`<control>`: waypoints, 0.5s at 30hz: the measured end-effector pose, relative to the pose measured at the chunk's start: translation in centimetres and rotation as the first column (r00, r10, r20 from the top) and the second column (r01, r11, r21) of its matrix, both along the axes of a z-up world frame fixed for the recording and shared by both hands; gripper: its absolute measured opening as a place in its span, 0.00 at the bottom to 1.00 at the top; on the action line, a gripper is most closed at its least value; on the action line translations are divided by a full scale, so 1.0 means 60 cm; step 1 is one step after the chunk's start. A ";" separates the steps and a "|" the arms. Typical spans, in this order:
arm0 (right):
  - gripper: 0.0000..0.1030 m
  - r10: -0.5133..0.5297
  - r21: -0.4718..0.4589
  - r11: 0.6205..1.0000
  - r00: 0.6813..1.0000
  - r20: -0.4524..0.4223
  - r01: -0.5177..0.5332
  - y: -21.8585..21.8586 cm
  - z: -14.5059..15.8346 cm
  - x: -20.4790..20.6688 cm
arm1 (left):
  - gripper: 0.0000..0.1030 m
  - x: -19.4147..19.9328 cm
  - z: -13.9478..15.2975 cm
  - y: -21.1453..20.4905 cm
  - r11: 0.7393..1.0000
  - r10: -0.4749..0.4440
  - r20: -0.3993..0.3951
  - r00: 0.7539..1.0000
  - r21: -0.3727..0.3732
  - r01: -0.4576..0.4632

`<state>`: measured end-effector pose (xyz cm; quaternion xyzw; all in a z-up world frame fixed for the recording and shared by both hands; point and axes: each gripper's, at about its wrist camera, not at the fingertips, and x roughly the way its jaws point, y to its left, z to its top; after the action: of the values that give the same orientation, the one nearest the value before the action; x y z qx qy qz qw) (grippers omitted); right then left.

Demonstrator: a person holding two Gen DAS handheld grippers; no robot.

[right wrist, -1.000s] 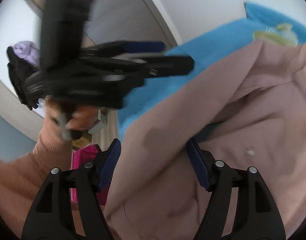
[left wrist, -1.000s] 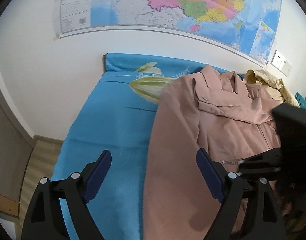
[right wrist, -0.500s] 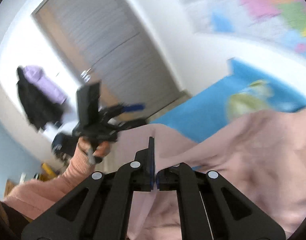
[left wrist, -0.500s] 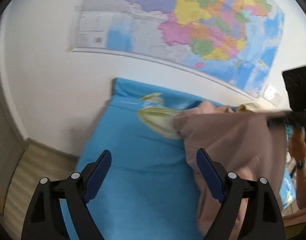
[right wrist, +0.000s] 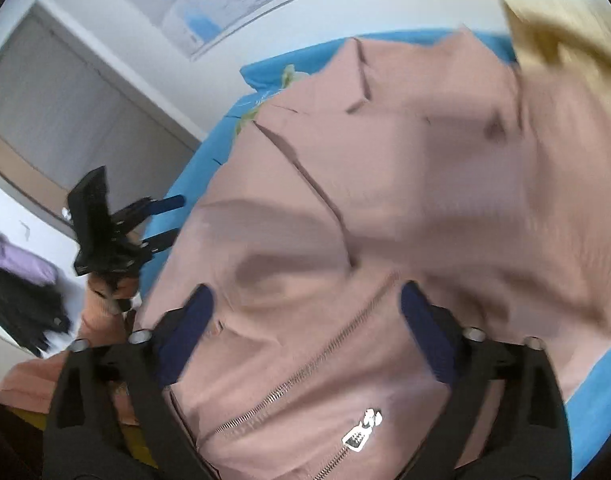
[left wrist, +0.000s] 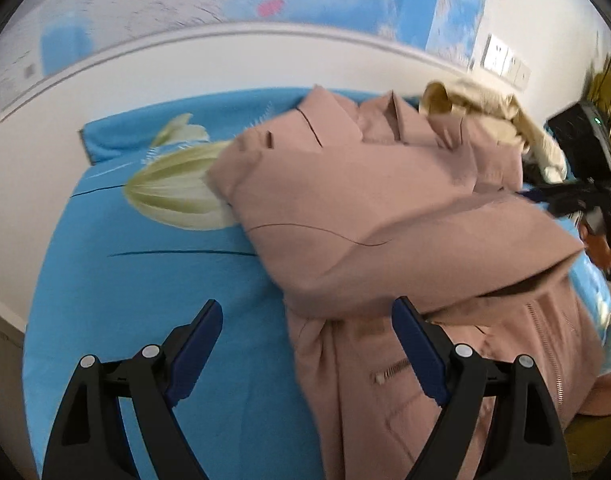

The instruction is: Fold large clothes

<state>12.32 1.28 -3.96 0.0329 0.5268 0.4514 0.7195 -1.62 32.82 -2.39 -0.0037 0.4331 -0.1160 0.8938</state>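
Half a second ago the right gripper (right wrist: 305, 332) was pinching the pink jacket (left wrist: 385, 220); now its jaws stand spread above the zipper (right wrist: 289, 388), probably because the sleeve is laid across the body. From the left wrist, the left gripper (left wrist: 307, 354) hovers spread over the bed (left wrist: 145, 300), where the jacket lies, holding nothing.

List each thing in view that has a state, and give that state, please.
Pink jacket: lying on the bed, one side folded over, zipper open.
Beige garment: crumpled behind the jacket.
Blue bedsheet: spread flat.
Left gripper: fingers open, empty.
Right gripper: fingers open, empty, over the jacket.
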 end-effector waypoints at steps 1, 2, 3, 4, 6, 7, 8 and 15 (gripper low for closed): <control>0.93 -0.014 0.021 1.000 1.000 -0.011 0.014 -0.013 -0.016 -0.007 | 0.81 0.006 -0.004 -0.002 1.000 0.000 -0.006 1.000 0.003 0.000; 0.93 -0.018 0.037 0.999 0.999 -0.028 0.019 -0.014 -0.026 -0.010 | 0.81 0.015 -0.010 -0.004 1.000 0.002 -0.018 1.000 0.005 -0.002; 0.93 -0.020 0.049 0.999 0.999 -0.044 0.022 -0.021 -0.036 -0.015 | 0.80 0.019 -0.013 -0.003 1.000 0.008 -0.027 1.000 0.005 -0.008; 0.93 -0.033 0.066 0.997 0.998 -0.049 0.037 -0.031 -0.045 -0.023 | 0.77 0.027 -0.016 -0.001 1.000 0.021 -0.036 0.999 0.001 -0.021; 0.93 -0.024 0.092 0.995 1.000 -0.017 0.025 -0.035 -0.032 -0.054 | 0.76 0.036 -0.021 0.004 0.999 0.034 -0.052 0.998 -0.015 -0.035; 0.93 -0.010 0.076 0.997 1.000 0.013 0.008 -0.030 -0.029 -0.062 | 0.76 0.040 -0.022 0.008 0.999 0.042 -0.057 0.997 -0.029 -0.043; 0.93 -0.003 0.038 0.999 0.997 0.080 0.000 -0.013 -0.027 -0.075 | 0.76 0.043 -0.020 0.008 0.998 0.045 -0.058 0.997 -0.035 -0.047; 0.03 0.150 -0.019 0.989 0.977 0.149 -0.149 0.109 -0.033 -0.081 | 0.71 0.052 -0.005 0.007 0.995 0.083 -0.047 0.995 -0.044 -0.085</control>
<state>7.44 7.79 -5.95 -0.0435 0.4741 0.5034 0.7211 1.53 33.25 -2.70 -0.0451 0.4496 -0.0881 0.8877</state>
